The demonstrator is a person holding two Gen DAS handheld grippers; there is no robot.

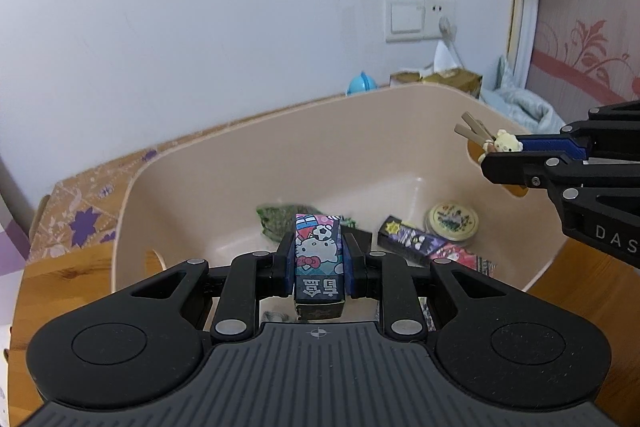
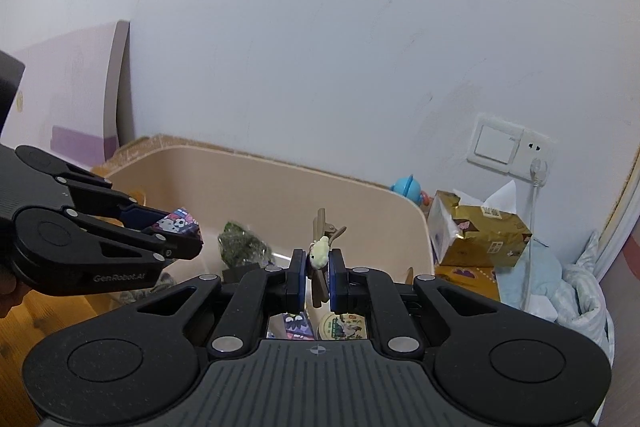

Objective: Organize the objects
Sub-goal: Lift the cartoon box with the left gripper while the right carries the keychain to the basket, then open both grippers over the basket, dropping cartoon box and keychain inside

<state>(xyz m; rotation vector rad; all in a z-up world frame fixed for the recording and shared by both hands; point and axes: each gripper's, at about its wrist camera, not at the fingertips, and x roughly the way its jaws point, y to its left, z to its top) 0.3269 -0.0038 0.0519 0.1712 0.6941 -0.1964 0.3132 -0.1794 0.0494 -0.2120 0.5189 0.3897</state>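
Wooden table (image 1: 60, 283) against a white wall (image 1: 200, 27), beige tub (image 1: 360, 131) on it, left gripper (image 1: 319, 259) clamped on a cartoon-cat box (image 1: 319, 255) above the tub, right gripper (image 2: 318, 279) pinching a bear hair clip (image 2: 320, 251) over the tub.

Round tin (image 1: 452, 225) inside basin (image 1: 248, 147)
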